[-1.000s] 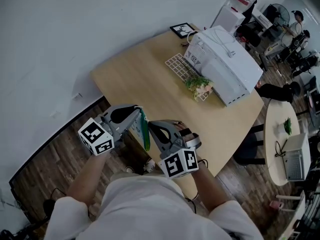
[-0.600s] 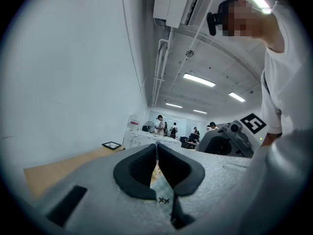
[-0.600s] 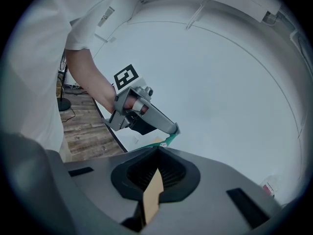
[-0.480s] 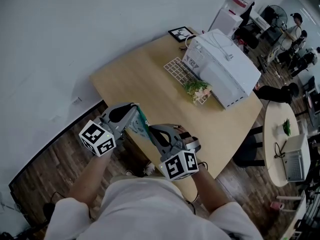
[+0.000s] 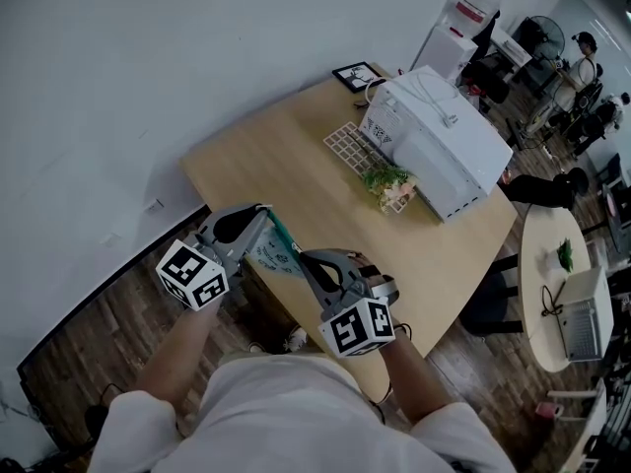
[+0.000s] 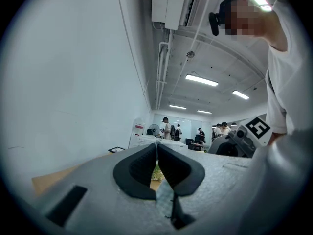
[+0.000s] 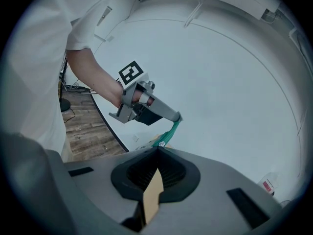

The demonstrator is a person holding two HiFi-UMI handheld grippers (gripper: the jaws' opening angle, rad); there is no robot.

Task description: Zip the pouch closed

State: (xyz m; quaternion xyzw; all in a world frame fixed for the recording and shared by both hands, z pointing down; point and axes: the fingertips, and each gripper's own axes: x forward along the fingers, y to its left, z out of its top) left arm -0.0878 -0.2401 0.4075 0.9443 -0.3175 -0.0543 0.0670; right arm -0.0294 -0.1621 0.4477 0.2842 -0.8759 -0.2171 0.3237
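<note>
Right gripper (image 7: 157, 154): jaws pressed together on a thin tan flap that stands edge-on between the pads.

Left gripper (image 6: 157, 150): jaws likewise closed, with a thin grey sliver of sheet caught low between them.

Both grips are on the pouch (image 5: 275, 248), one at each end. It spans the short gap between the two tips. Its green edge (image 7: 167, 132) runs taut from the left jaws down to the right ones. Whether either grip has the zip's pull cannot be told from where I stand.

Location: the pouch is held in the air, off the near edge of the tabletop (image 5: 296, 156) and over the wood floor (image 5: 108, 323). It rests on nothing.

Handling, as judged:
- The pouch looks light, thin and limp. It keeps a flat shape only because it is stretched between two grips, and it would likely fold or swing if one let go.
- It does not look fragile.
- The surface looks smooth, so a shallow pinch at the very rim may slip. A bite well in on the seam is safer.

Where to hold, as judged:
- One pair of jaws should anchor the end beside the zip's start.
- The other pair should take the pull tab and draw it along the green edge, which is probably the zip line.
- That edge must be kept tight throughout, because slack would let the material bunch ahead of the slider.
</note>
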